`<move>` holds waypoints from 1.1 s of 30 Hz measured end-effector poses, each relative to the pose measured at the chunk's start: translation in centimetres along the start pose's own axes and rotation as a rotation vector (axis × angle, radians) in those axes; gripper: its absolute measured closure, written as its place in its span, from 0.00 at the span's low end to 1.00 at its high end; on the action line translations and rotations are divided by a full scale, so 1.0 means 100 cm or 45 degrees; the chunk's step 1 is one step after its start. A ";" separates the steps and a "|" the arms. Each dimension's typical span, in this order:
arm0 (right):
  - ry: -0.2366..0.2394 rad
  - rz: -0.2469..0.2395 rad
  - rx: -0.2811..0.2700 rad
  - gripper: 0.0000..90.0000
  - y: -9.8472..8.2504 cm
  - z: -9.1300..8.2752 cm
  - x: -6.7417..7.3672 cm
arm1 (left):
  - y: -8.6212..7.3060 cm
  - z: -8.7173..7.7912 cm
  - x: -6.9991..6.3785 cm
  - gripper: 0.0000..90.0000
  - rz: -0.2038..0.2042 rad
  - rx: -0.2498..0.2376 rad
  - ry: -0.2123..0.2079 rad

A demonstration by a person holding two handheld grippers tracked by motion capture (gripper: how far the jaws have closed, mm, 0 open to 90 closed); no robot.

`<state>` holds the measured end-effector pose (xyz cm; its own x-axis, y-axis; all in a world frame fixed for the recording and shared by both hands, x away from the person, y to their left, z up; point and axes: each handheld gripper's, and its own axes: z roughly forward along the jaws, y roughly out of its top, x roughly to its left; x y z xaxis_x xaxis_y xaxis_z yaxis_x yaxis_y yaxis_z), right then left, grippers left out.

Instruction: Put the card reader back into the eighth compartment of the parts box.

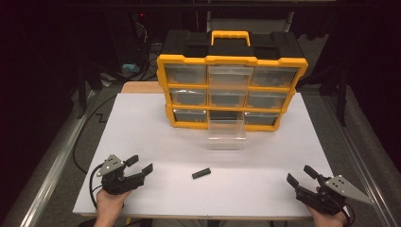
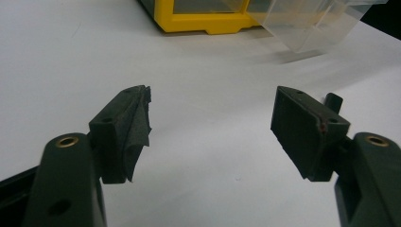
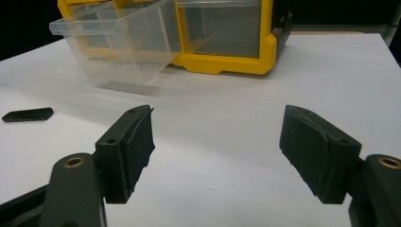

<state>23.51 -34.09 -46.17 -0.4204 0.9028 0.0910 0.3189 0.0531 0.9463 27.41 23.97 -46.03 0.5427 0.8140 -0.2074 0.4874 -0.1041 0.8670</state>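
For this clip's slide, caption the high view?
Both open grippers, left and right, flank a small black bar before a drawer organizer.

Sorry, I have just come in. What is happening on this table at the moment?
A person sits at a white table with a two-jaw gripper in each hand. The left gripper and the right gripper both rest near the front edge, jaws open, holding nothing. Between them lies a small black bar-shaped piece, untouched. At the back stands a yellow and black drawer organizer; its bottom-middle clear drawer is pulled out toward the person and looks empty.
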 end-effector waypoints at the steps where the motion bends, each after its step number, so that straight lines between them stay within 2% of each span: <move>1: 0.000 0.000 0.000 0.30 0.000 0.000 0.000 | 0.000 0.000 0.000 0.33 0.000 0.000 0.000; 17: 0.015 -0.012 0.005 0.30 0.000 0.003 0.000 | 0.008 0.011 -0.007 0.33 0.024 -0.016 -0.023; 33: 0.015 -0.017 0.018 0.30 0.000 0.004 0.000 | 0.013 0.023 -0.016 0.34 0.047 0.009 -0.061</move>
<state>23.85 -33.91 -46.27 -0.4349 0.8967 0.0823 0.3253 0.0713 0.9429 28.76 21.19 -45.62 0.5921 0.7814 -0.1970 0.4713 -0.1375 0.8712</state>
